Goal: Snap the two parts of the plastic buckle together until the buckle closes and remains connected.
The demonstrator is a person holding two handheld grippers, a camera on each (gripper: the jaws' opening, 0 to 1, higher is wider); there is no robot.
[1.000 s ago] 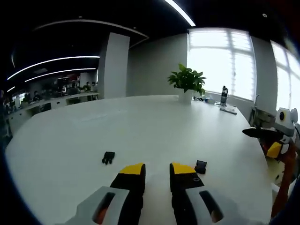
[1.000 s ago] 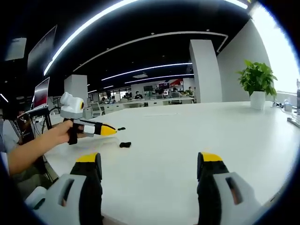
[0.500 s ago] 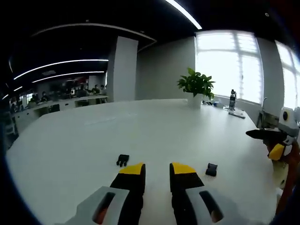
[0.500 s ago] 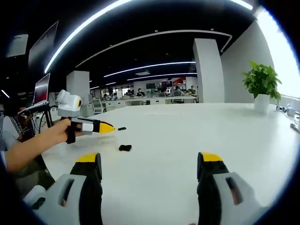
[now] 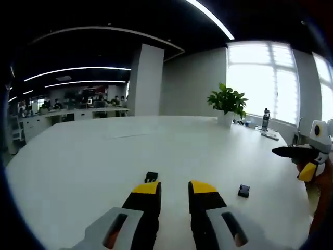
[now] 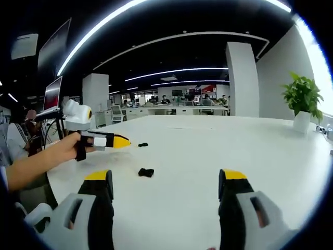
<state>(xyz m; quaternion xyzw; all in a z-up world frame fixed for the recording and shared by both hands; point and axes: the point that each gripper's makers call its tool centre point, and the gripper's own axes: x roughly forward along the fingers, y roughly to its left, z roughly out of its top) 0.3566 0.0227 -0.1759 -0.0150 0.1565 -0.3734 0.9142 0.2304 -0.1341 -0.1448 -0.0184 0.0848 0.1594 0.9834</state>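
The two buckle halves lie apart on my white bench [image 5: 78, 156]: one half [image 5: 151, 177] just beyond my left tool [image 5: 174, 188], the other half [image 5: 243, 190] off to its right. Left tool's jaws stand slightly parted, empty; my right tool [image 6: 169, 179] gapes wide, holding nothing.

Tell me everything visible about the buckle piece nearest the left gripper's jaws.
The buckle piece is small, black and looks like plastic, with prong-like ends. It lies flat on the white table, just beyond the tip of the left gripper's left jaw, untouched. In the right gripper view it appears farther off. Finer detail is too small to tell.
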